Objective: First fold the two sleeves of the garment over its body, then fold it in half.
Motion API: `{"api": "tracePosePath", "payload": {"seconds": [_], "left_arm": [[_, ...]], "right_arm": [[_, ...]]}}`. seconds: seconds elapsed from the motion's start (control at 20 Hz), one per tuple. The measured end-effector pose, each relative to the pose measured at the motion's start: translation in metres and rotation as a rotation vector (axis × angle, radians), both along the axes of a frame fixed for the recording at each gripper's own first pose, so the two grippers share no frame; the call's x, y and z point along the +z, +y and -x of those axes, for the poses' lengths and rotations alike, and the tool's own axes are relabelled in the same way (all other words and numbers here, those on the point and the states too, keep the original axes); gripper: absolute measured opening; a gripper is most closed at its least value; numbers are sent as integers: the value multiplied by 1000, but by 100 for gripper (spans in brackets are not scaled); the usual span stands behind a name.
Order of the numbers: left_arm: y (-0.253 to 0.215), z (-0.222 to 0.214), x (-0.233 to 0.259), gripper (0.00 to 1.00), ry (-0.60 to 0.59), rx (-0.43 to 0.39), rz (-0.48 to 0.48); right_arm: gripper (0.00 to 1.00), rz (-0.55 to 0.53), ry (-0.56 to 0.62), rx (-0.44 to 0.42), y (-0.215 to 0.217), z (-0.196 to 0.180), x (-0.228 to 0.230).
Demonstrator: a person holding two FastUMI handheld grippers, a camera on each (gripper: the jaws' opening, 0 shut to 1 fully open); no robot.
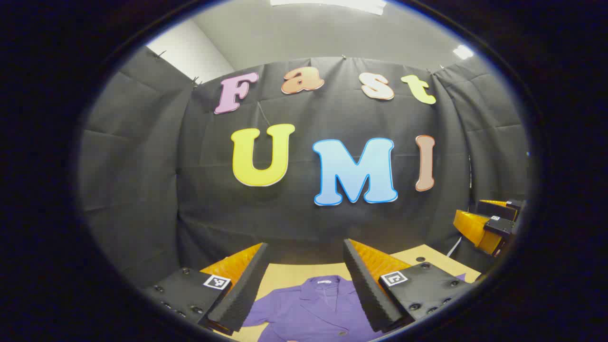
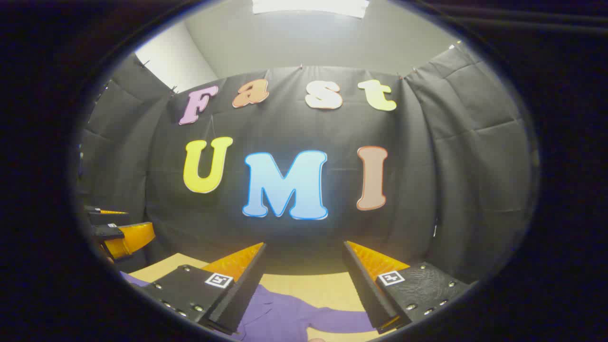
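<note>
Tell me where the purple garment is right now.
The purple garment lies flat on the wooden table, low in the left gripper view between the open left gripper fingers.

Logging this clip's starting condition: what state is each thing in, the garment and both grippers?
purple garment: spread flat on the table, collar up, a sleeve stretched sideways, unfolded.
left gripper: open, above the garment, holding nothing.
right gripper: open, above the sleeve, holding nothing.

Bright ceiling panels light both views (edges bend strongly); focus stays sharp.
</note>
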State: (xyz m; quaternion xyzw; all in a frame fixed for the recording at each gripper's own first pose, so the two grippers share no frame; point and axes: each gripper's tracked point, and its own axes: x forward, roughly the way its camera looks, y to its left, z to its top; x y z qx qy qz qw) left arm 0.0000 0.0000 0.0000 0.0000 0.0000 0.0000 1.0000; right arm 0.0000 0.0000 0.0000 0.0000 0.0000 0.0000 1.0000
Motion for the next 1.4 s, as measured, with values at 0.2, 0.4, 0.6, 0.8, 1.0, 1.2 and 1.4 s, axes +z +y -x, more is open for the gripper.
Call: {"api": "tracePosePath", "payload": {"seconds": [0.2,0.4,0.6,0.8,1.0,1.2,1.4], "left_arm": [[-6,-10,0,100,5,-33,-22],[-16,-20,-4,100,8,-67,-23],[-21,-29,-3,100,7,-88,-34],[-21,-31,2,100,-4,-93,-55],[-21,-31,6,100,-13,-92,-72],[-17,-31,3,100,-4,-82,-76],[-10,-34,0,100,10,-61,-79]], "right_arm": [[95,7,13,6,3,1,-2],[95,10,18,-4,3,-1,-4],[95,19,20,-16,0,-3,-5],[95,30,42,-44,-14,-8,-13],[95,34,99,-121,-53,-14,-43],[95,47,204,-212,-104,-15,-97],[95,11,321,-304,-153,-10,-160]]}}
